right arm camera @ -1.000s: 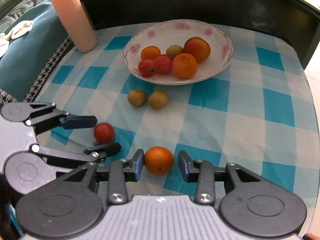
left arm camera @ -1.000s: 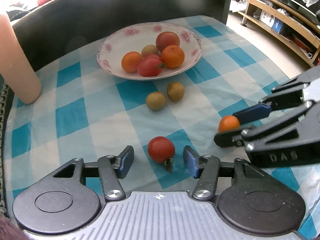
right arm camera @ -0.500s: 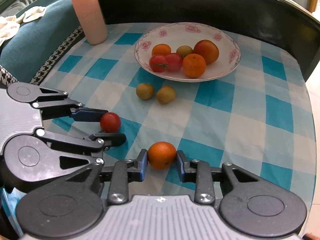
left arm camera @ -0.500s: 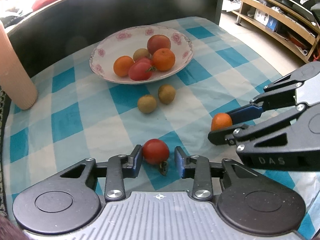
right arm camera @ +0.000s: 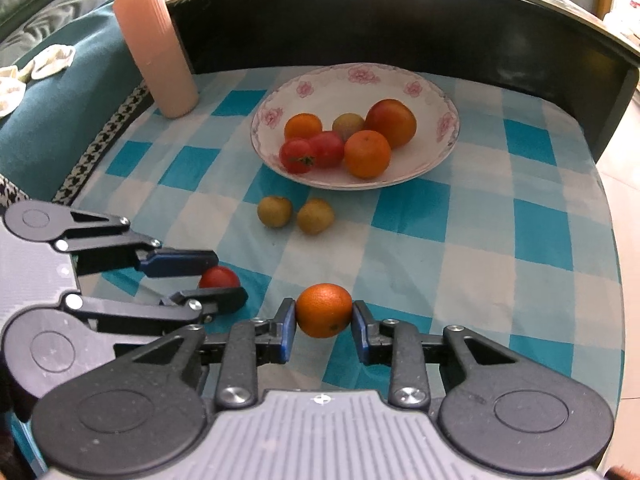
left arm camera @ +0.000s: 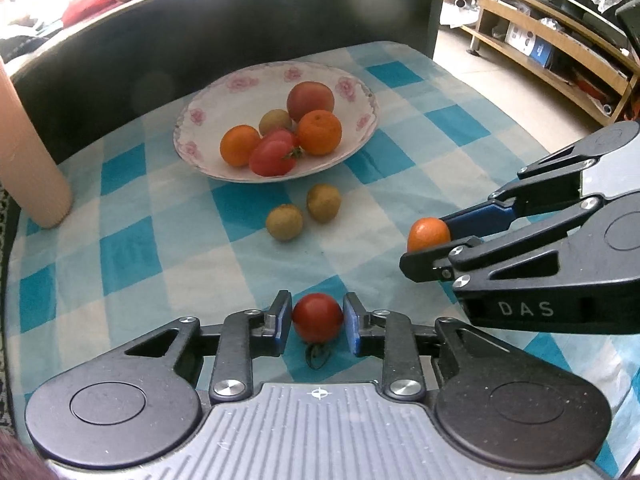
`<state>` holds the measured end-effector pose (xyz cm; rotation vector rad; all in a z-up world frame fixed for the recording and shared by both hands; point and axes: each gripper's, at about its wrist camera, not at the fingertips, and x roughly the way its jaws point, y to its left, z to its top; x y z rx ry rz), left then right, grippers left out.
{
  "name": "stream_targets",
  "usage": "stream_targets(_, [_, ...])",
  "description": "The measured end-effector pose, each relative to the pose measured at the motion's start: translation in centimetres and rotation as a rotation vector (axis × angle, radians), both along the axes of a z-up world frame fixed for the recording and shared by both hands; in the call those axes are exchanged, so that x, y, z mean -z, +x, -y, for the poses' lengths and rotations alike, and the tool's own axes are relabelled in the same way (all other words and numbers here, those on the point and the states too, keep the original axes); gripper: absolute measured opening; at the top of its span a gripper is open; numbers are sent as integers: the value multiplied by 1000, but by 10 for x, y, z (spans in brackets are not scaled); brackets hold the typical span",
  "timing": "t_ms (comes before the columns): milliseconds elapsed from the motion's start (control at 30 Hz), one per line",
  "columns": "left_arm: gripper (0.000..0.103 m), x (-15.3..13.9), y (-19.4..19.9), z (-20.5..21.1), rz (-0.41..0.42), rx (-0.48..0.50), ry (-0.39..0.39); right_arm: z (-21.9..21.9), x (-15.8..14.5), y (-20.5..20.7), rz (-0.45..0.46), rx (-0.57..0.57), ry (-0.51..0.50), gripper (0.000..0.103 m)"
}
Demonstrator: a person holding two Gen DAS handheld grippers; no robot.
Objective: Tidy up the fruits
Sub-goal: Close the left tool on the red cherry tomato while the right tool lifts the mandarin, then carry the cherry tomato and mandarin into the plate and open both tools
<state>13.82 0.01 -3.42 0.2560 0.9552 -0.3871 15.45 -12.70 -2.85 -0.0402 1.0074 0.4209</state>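
In front of the bowl, the left gripper has just closed on the tomato, the right gripper on the orange. Squeezing harder could bruise the tomato; a loose pinch could drop the orange.

A small red tomato is sitting on the checked cloth, pinched from both sides, and a round orange is being squeezed likewise. Two brownish-green fruits are lying side by side nearer the flowered bowl, which is holding oranges, tomatoes and more.
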Motion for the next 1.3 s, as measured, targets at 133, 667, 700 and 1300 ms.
stream_targets(133, [38,5,1,-3,-20,-8,0,1,2,0,-7,0,-5,44])
stream_targets(667, [36,0,2,-4,-9,-17,-6,4,3,4,-10,27,-11,44])
stream_targets(700, [36,-2,4,-5,-3,-23,-11,4,3,5,-7,30,-11,44])
stream_targets(1300, [36,-46,59,0,104,-98,-82,10,-29,42,80,113,35,44])
